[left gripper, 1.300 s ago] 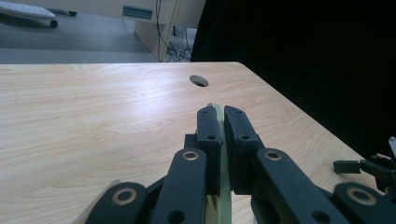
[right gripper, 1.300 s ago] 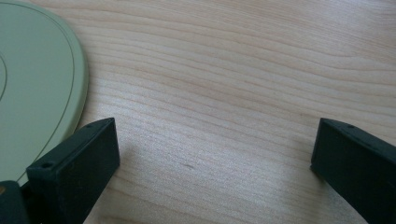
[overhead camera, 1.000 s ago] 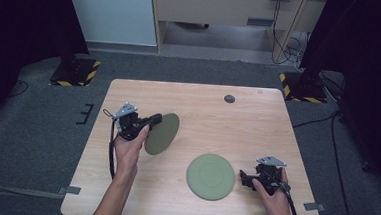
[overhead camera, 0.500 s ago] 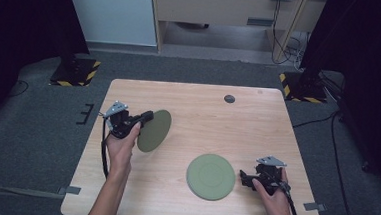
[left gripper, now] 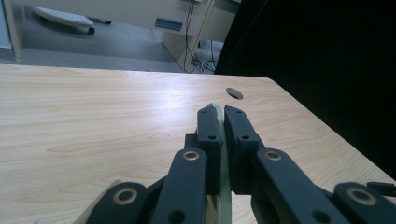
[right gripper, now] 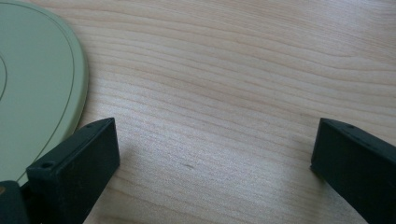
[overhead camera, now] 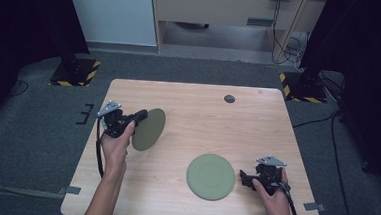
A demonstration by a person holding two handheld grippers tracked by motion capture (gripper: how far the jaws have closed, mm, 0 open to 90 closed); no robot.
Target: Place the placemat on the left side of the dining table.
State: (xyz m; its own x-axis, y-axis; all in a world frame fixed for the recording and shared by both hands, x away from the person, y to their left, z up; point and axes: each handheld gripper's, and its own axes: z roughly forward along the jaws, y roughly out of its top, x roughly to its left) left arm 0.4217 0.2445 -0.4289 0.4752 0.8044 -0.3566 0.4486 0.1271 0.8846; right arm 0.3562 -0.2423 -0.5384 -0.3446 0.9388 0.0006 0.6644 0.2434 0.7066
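On the left half of the wooden table [overhead camera: 257, 126] in the high view, a green plate [overhead camera: 149, 129] was held up off the surface, tilted on edge, with its rim pinched in the left gripper [overhead camera: 139, 117], which was carried by the left hand [overhead camera: 116, 140]. A second green plate [overhead camera: 211, 176] was seen lying flat near the front of the table, and just beside its right edge the right gripper [overhead camera: 243, 177] was rested on the wood in the right hand [overhead camera: 271, 188], apart from the plate. A small dark hole [overhead camera: 229, 98] was noted near the far edge of the table. In the left gripper view, the two black jaws were seen clenched on the thin pale-green rim of the held plate [left gripper: 217, 140], with the edge sandwiched between the pads and the table [left gripper: 93, 121] spread beyond. In the right gripper view, the jaws were seen spread wide with bare wood [right gripper: 224, 93] between them; the flat plate [right gripper: 37, 88] was seen at the left, its rim just beside the left jaw, and nothing was grasped.
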